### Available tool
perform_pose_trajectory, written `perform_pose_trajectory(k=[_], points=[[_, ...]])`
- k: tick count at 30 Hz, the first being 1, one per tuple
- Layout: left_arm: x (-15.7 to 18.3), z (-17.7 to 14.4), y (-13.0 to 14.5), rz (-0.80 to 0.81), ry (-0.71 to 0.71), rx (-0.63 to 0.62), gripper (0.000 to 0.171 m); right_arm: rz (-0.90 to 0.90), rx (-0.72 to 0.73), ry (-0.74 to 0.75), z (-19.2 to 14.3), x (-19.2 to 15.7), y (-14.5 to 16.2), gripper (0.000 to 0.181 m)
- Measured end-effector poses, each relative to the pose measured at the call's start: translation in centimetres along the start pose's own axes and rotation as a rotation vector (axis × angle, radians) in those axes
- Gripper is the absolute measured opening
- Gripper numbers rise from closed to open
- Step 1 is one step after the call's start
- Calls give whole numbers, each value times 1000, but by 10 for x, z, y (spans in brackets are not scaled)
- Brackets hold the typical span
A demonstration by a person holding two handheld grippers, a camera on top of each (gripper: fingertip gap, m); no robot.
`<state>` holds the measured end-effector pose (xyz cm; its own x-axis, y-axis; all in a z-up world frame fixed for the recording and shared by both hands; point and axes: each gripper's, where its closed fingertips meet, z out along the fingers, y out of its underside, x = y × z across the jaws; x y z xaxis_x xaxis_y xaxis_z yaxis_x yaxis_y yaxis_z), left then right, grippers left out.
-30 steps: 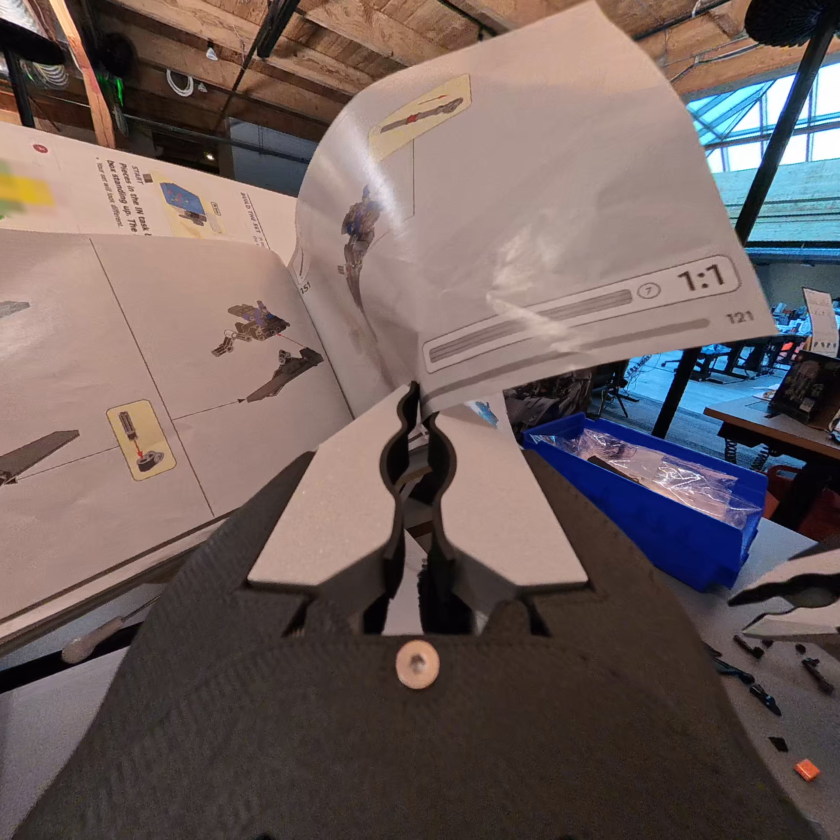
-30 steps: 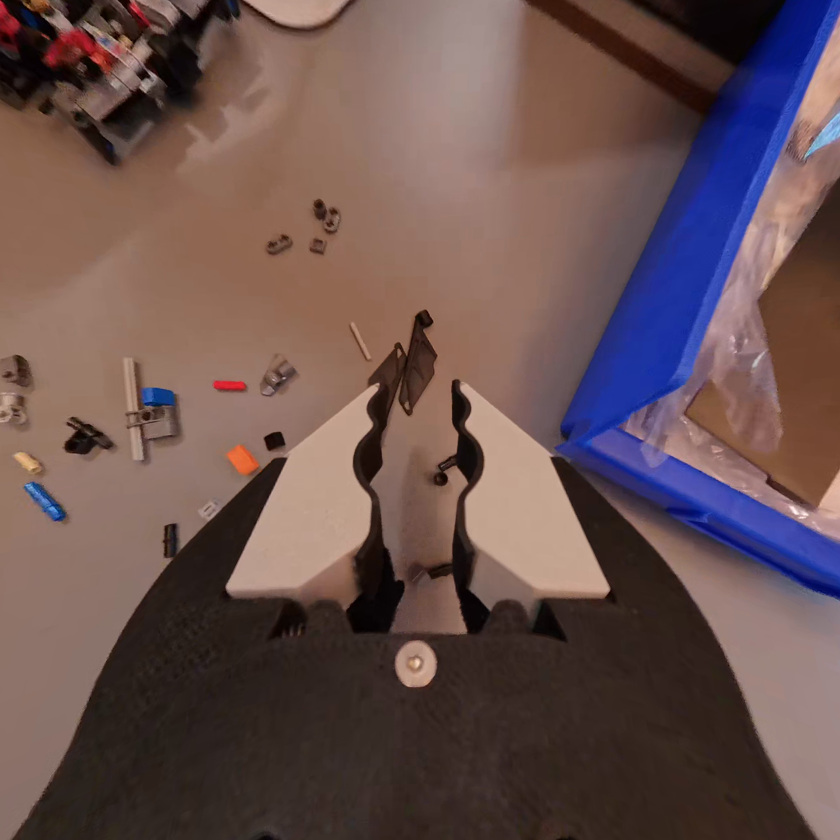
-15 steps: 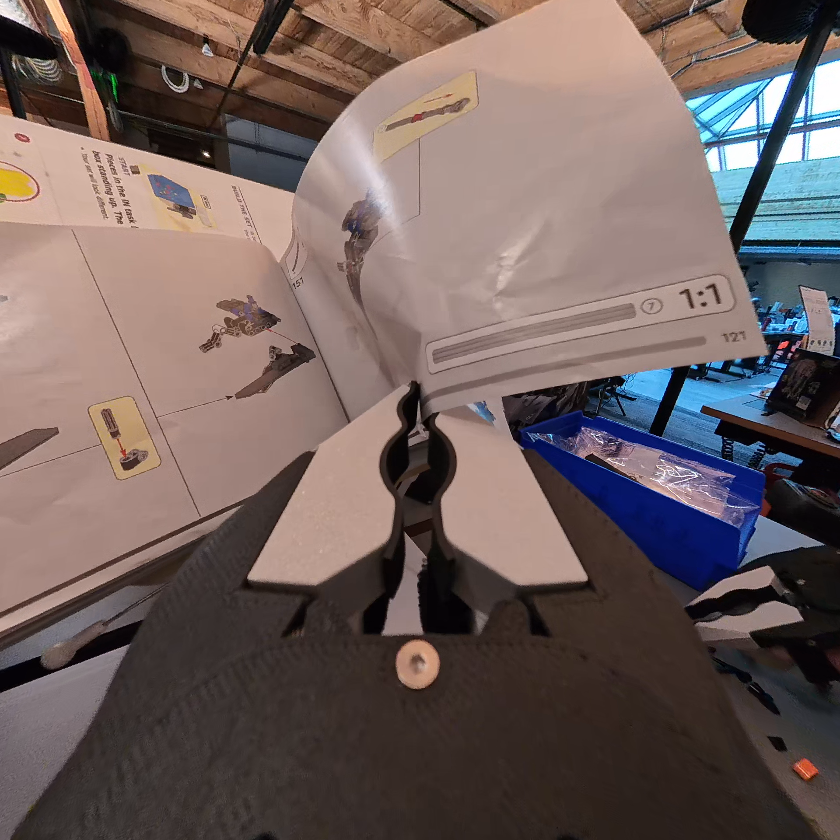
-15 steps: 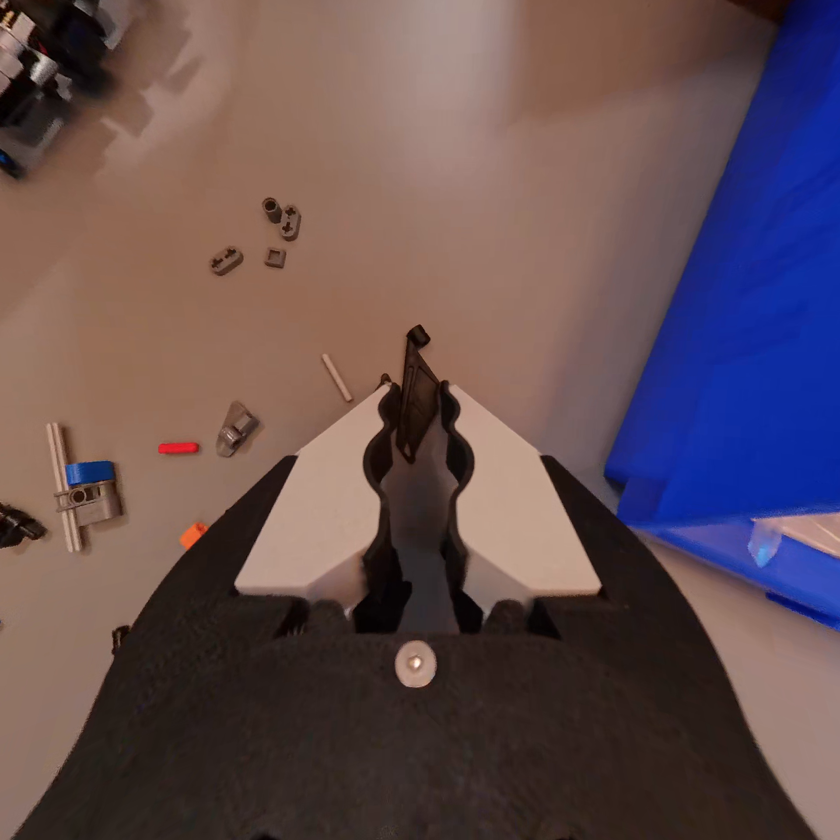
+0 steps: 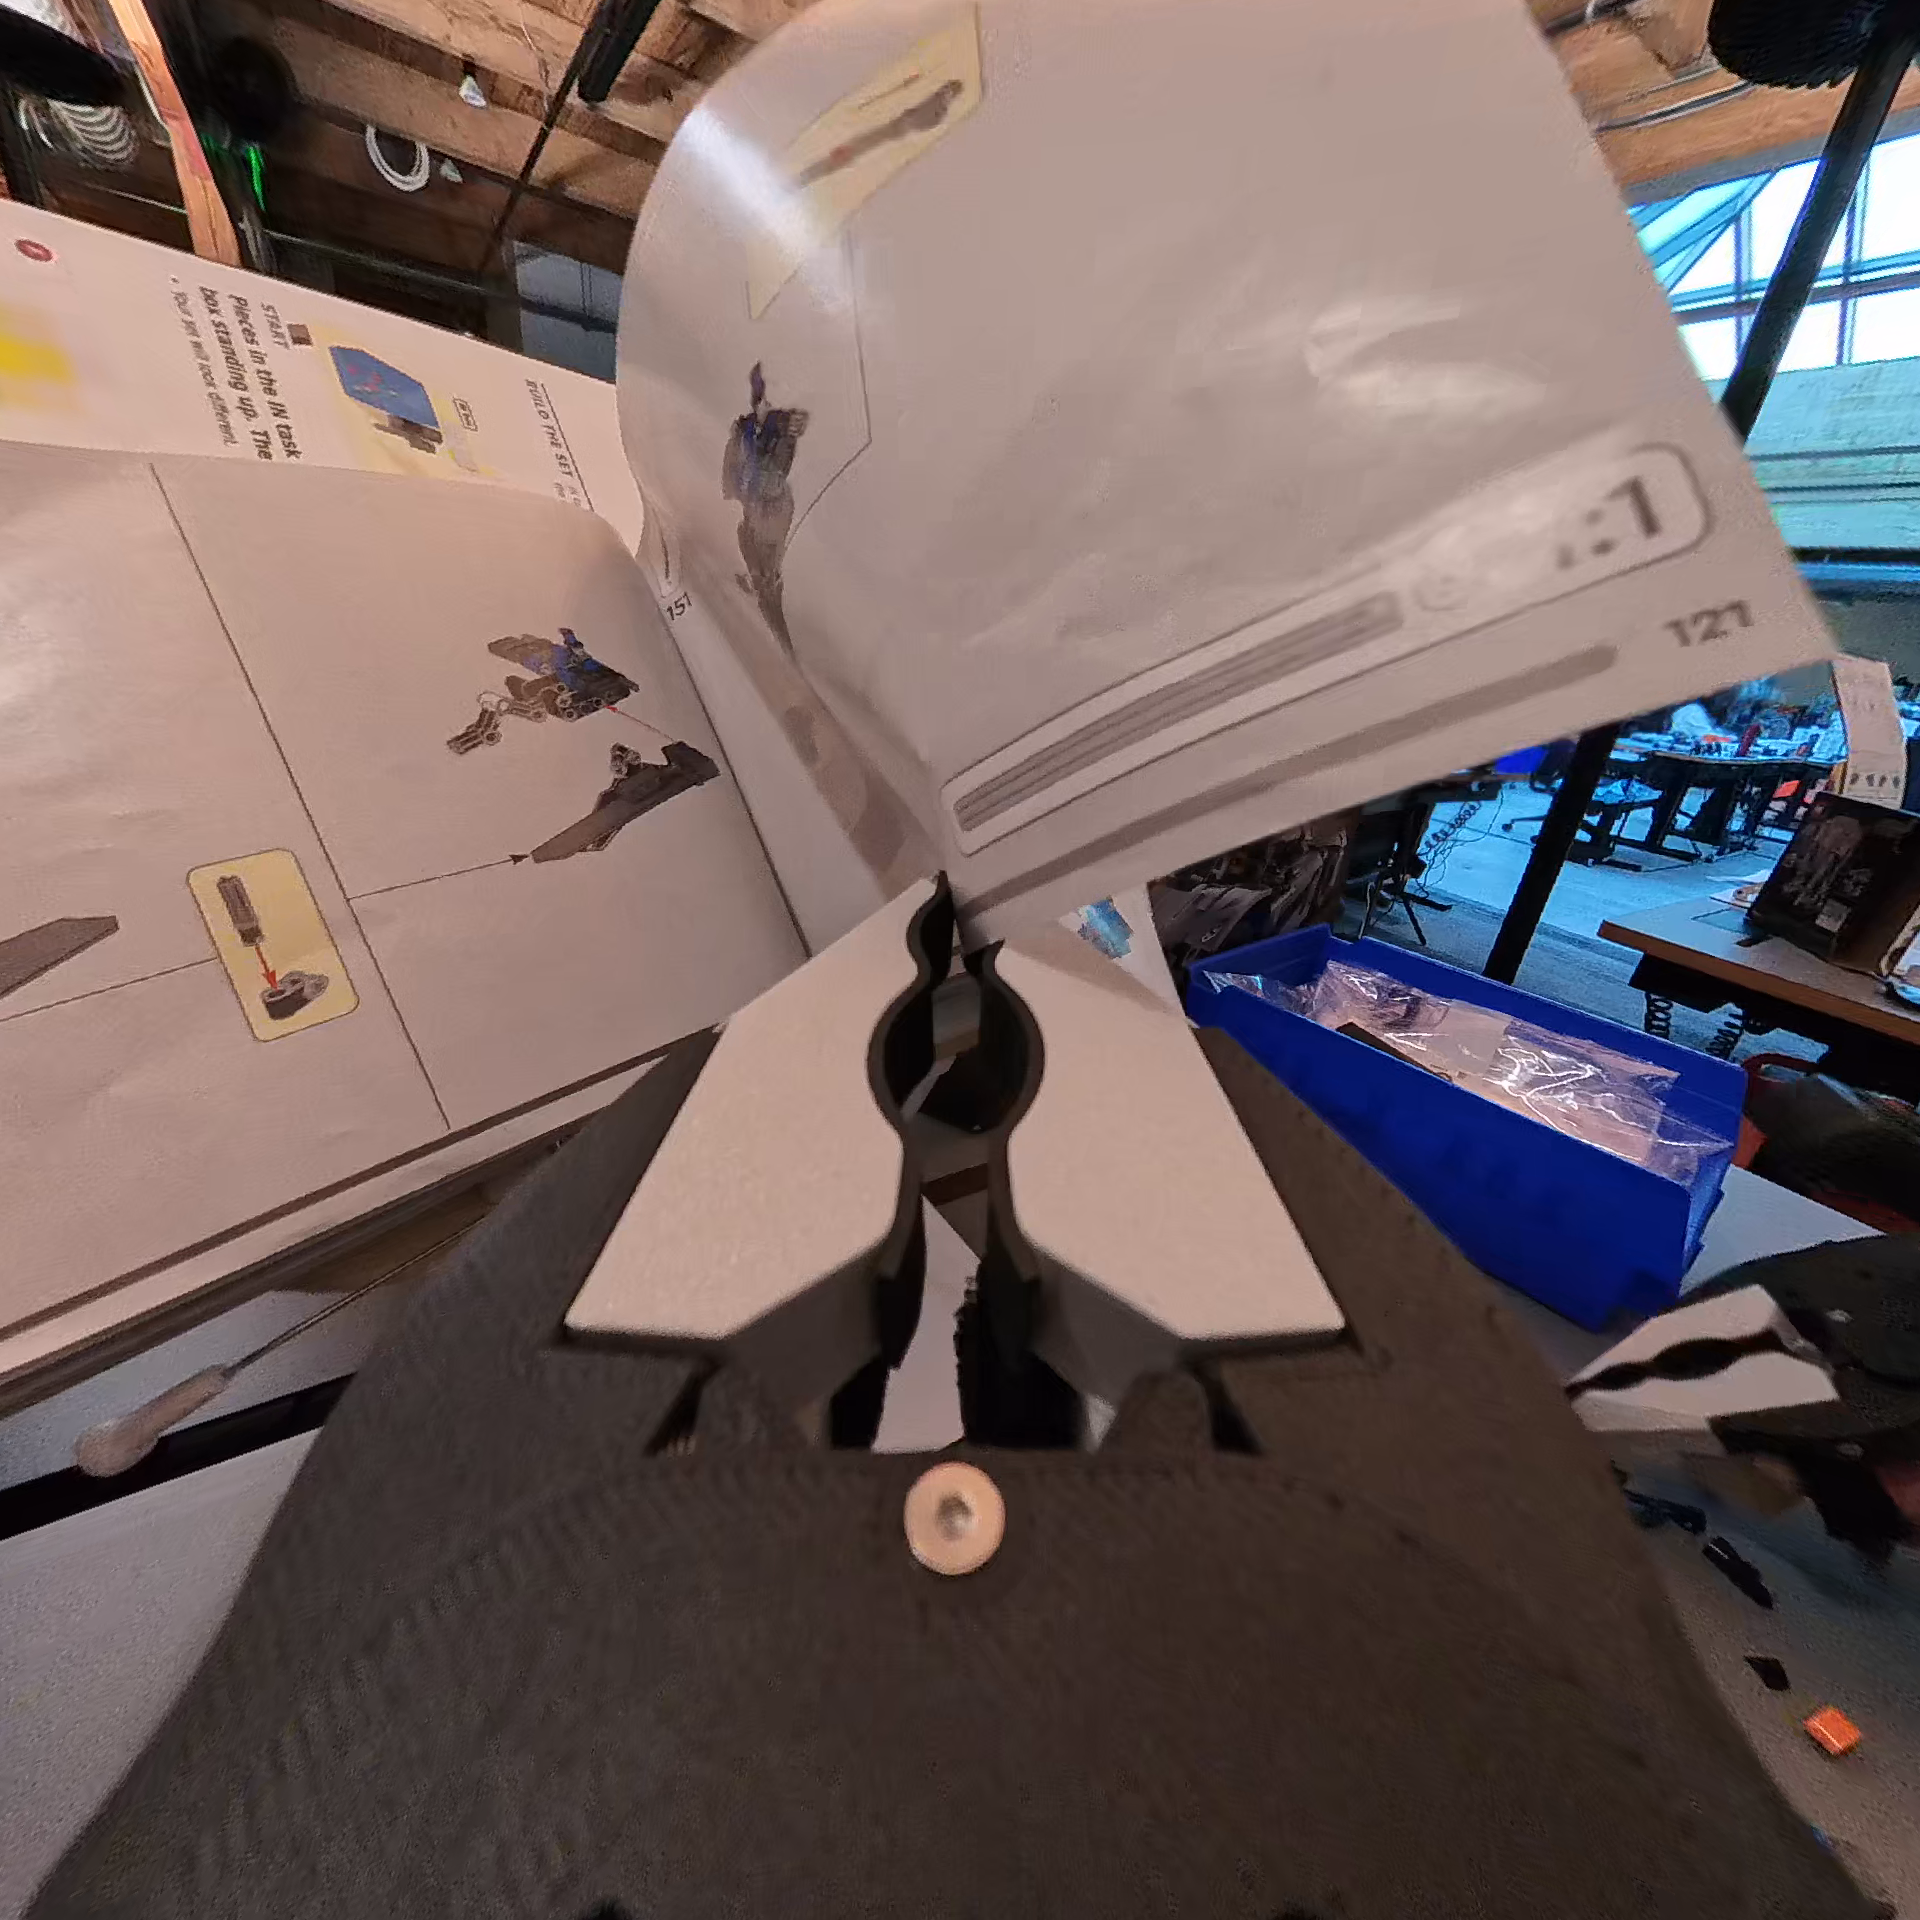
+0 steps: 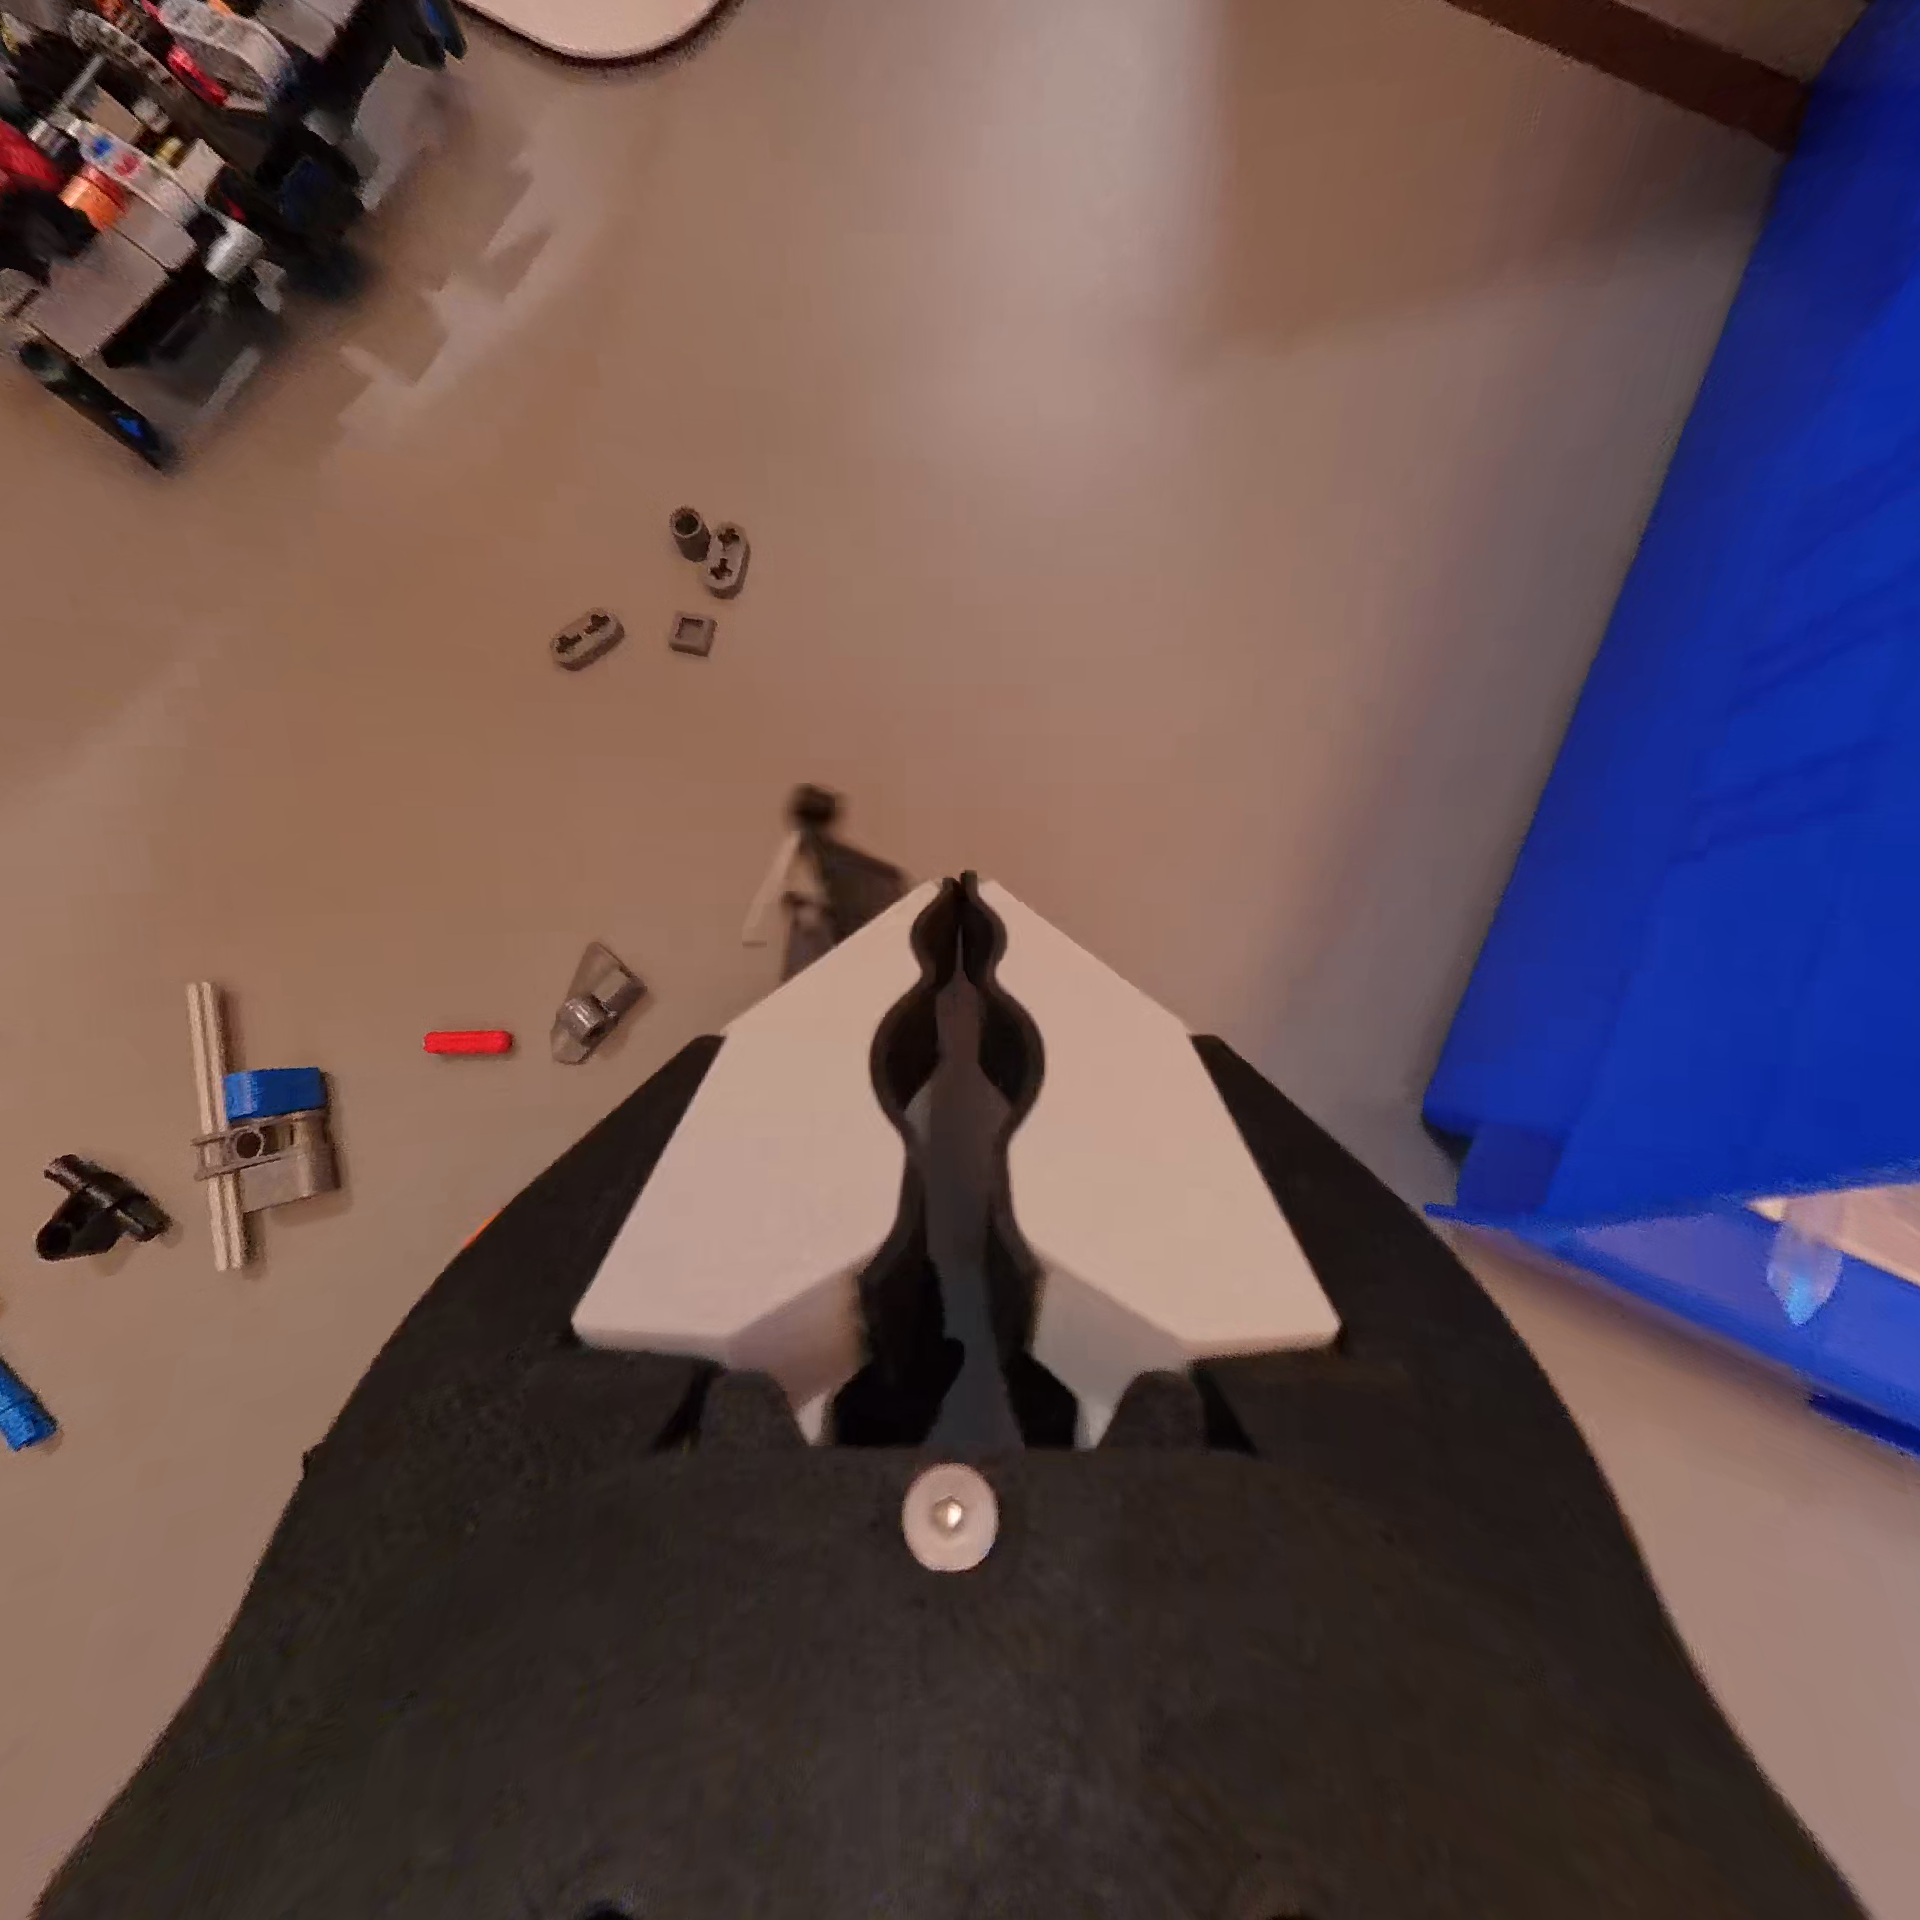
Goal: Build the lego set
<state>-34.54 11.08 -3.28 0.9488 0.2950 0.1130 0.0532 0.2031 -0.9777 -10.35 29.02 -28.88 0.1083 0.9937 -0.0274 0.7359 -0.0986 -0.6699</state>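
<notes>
**Holding a page up, pinching a black piece**

L claw (image 5: pixel 951 914) is shut tight on the bottom edge of one page (image 5: pixel 1195 416) of the lego booklet (image 5: pixel 312 831). That page curls up in the air. The rest of the booklet lies open to the left, w/ build pics on it. A blue bin (image 5: pixel 1455 1174) sits just right of the claw w/ a clear bag (image 5: pixel 1507 1060) inside. R claw (image 5: pixel 1704 1371) shows low at the right edge, above small bits & an orange piece (image 5: pixel 1832 1732).

R claw's own view: tips are pressed together on a thin black flat piece (image 6: pixel 966 1143) that runs down btwn the fingers. It points down at the table (image 6: pixel 1039 312). A 2nd black piece (image 6: pixel 842 883) lies just left of the tips, a bit blurry. More loose parts lie to the left: grey bits (image 6: pixel 587 637), a red pin (image 6: pixel 468 1042), a white rod w/ blue & grey blocks (image 6: pixel 265 1132), a black joint (image 6: pixel 94 1221). The half-built model (image 6: pixel 156 208) sits at the top left corner.
</notes>
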Motion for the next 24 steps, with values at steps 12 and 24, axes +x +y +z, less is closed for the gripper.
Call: perform_pose_trajectory(k=[12,24], points=[[-7,-3,0,-8,-11,2,0,-44,12,-54,-12,-10,-6,21],[-2,1,3,-14,-4,2,0,-201,-105,-164,2,-40,8,28]])
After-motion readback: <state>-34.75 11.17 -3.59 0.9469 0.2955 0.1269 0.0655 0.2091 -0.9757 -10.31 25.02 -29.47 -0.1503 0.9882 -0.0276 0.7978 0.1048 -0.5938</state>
